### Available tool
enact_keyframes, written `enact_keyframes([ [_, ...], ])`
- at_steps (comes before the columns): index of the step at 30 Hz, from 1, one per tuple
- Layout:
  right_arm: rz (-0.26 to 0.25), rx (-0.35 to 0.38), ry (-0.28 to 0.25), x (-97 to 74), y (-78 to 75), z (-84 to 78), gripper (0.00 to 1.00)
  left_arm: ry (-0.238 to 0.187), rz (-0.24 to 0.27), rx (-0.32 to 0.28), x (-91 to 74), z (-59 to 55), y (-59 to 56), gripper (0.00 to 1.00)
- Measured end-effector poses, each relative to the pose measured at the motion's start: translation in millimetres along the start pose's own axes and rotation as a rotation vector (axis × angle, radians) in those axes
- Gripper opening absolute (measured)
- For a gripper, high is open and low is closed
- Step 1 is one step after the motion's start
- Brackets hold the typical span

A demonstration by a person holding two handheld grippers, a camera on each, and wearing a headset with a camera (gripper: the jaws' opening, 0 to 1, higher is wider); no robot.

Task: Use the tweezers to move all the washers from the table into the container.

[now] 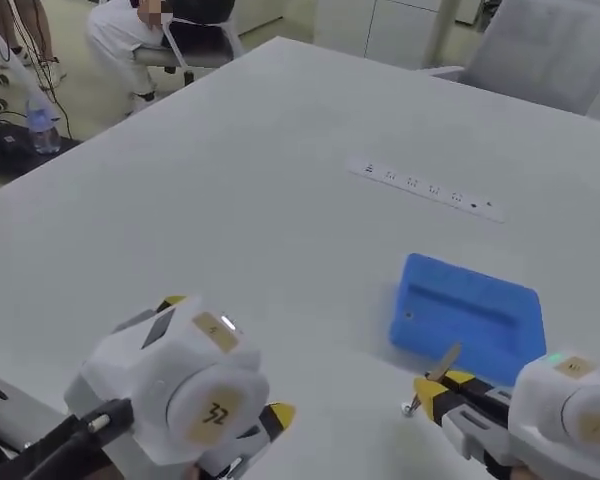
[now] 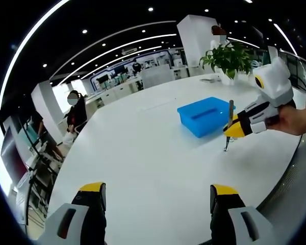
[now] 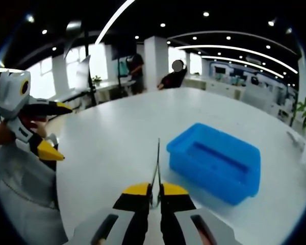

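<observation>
A blue container [image 1: 470,315] sits on the white table [image 1: 230,200], right of centre; it is also in the left gripper view [image 2: 206,116] and the right gripper view [image 3: 214,161]. My right gripper [image 3: 155,189] is shut on thin metal tweezers [image 3: 157,158], just in front of the container. In the head view the tweezers [image 1: 442,362] slant down from the right gripper [image 1: 442,385] to the table. I cannot make out a washer at their lower tip. My left gripper [image 2: 158,191] is open and holds nothing, low at the near left [image 1: 225,356].
A white power strip [image 1: 425,188] lies on the table beyond the container. A person sits on a chair [image 1: 160,40] off the far left corner, near a water bottle [image 1: 42,125] on the floor. A grey chair [image 1: 550,50] stands at the far right. A potted plant [image 2: 229,56] stands behind.
</observation>
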State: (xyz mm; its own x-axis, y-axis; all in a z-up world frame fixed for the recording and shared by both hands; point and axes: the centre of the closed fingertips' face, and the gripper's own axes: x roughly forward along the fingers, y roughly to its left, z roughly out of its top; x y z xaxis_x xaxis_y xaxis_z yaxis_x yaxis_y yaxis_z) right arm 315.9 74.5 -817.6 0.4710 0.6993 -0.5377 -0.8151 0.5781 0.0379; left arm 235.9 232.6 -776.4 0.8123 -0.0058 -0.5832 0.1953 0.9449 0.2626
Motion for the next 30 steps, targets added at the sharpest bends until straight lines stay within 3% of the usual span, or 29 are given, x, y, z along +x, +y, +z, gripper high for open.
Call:
enact_keyframes([
  [5,-0.013,0.036,-0.012,-2.5,-1.5,-1.6,0.03,-0.002,0.003,-0.005,-0.2,0.1,0.9,0.86],
  [18,0.021,0.003,0.030,-4.9,4.0,-3.1,0.02,-0.001,0.003,-0.004,0.0,-0.2,1.0,0.86],
  [23,0.040,0.003,0.020,-11.0,8.4,2.9,0.01,0.002,0.002,-0.001,0.4,-0.3,0.4,0.86],
  [30,0.031,0.013,0.014,-11.8,3.6,-0.8,0.02,0.006,-0.002,0.007,0.8,-0.6,-1.0,0.86],
])
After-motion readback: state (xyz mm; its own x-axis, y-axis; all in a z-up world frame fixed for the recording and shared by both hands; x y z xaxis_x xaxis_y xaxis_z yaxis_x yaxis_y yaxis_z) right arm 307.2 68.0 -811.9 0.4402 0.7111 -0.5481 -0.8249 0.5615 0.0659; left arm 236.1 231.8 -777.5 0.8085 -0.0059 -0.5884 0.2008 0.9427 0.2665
